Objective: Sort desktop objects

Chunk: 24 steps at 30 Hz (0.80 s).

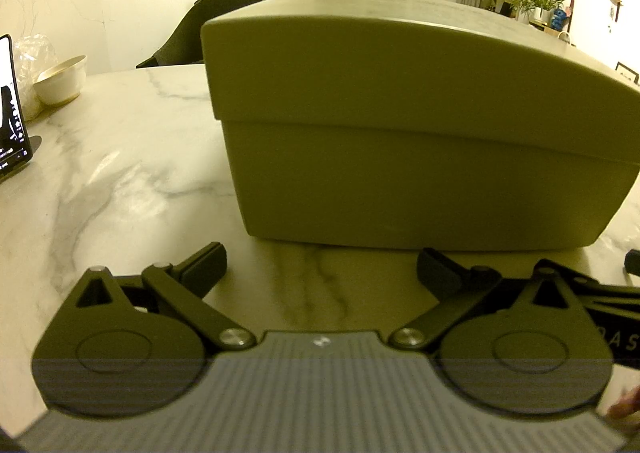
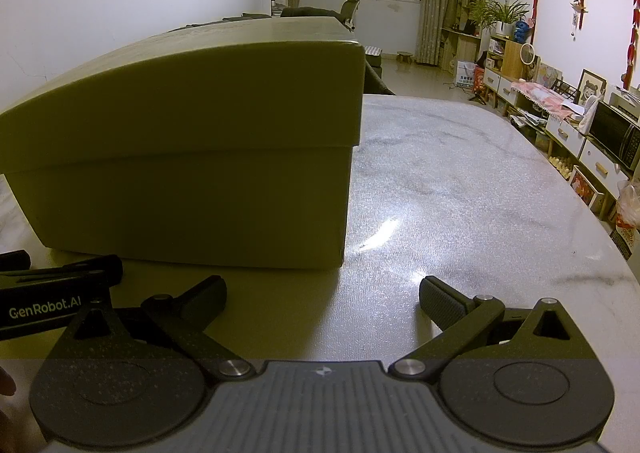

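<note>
A large olive-green box (image 1: 420, 125) with its lid on stands on the white marble table (image 1: 120, 181), filling the middle of the left wrist view. My left gripper (image 1: 320, 269) sits open just in front of its near wall, nothing between the fingers. In the right wrist view the same box (image 2: 192, 157) fills the left half. My right gripper (image 2: 322, 299) is open too, low over the table near the box's right front corner. The left gripper's black body (image 2: 52, 293) shows at the left edge. What the box holds is hidden.
A phone on a stand (image 1: 12, 109) and a white bowl (image 1: 62, 79) with a plastic bag behind it sit at the table's far left. Bare marble (image 2: 480, 213) stretches to the right of the box. A dark sofa lies beyond the table; shelves line the right wall.
</note>
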{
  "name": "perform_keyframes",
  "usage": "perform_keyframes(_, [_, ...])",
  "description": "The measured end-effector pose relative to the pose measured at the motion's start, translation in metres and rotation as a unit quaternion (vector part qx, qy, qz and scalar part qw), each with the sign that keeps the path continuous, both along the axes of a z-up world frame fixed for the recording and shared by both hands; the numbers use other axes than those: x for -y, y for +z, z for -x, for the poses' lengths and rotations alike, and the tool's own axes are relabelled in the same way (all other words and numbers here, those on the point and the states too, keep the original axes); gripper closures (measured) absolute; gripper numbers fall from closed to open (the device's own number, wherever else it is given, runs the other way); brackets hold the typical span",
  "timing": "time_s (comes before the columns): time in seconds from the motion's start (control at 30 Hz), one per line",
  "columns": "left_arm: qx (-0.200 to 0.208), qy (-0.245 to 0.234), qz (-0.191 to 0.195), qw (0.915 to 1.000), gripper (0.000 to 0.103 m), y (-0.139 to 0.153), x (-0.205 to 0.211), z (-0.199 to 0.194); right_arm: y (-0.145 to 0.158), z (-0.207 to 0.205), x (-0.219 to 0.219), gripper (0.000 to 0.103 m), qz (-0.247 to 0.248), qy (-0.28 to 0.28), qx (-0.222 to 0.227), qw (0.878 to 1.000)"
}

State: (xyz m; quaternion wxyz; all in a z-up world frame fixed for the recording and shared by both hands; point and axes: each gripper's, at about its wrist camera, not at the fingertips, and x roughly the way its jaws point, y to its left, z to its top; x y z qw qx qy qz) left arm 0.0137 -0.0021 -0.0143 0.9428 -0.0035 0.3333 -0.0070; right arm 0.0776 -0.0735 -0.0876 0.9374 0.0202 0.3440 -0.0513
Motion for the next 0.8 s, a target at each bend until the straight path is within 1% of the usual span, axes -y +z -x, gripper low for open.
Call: perform_keyframes(0.8, [0.0,0.001,0.0,1.0,0.0,-0.0012,0.0015,0.0006,-0.0019,-0.0008,-0.002,0.0,0.0,0.0,0.0,1.0])
